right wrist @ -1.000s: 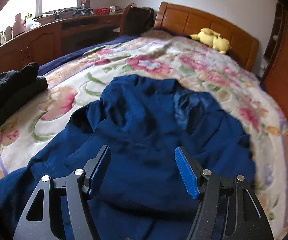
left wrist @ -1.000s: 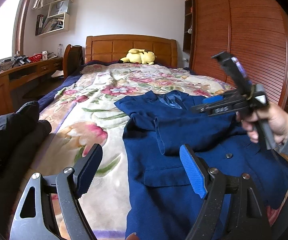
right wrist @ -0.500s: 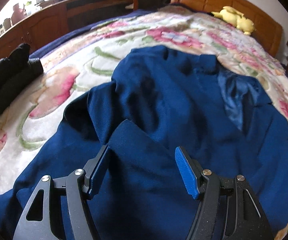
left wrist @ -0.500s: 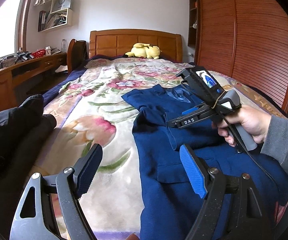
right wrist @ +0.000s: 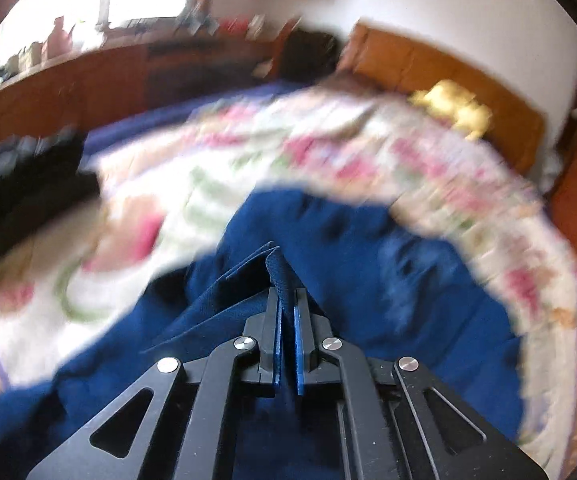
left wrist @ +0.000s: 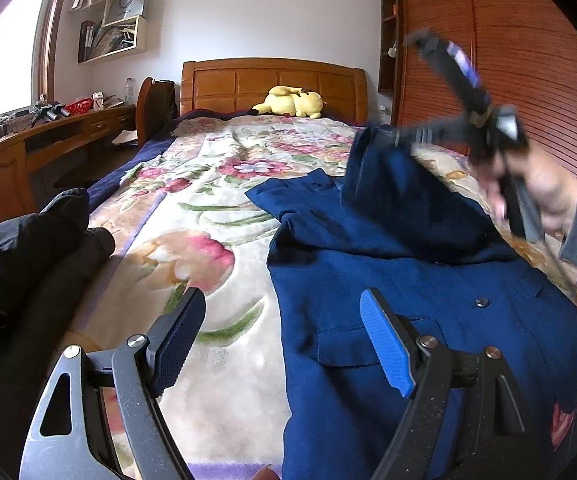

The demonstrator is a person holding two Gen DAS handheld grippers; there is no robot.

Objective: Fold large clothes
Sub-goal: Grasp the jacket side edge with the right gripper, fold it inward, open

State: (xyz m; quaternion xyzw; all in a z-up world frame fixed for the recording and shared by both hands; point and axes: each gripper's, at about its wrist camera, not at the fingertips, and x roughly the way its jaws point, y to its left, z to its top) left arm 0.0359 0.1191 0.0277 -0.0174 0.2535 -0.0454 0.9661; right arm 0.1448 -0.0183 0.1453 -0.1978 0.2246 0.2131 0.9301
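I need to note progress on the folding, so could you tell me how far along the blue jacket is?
Done: the blue jacket lies spread on the floral blanket. In hand: the right gripper is shut on a pinch of its fabric, holding one part raised above the rest. Left: the body lies flat and unfolded, and the left gripper hangs open over its near edge, holding nothing.
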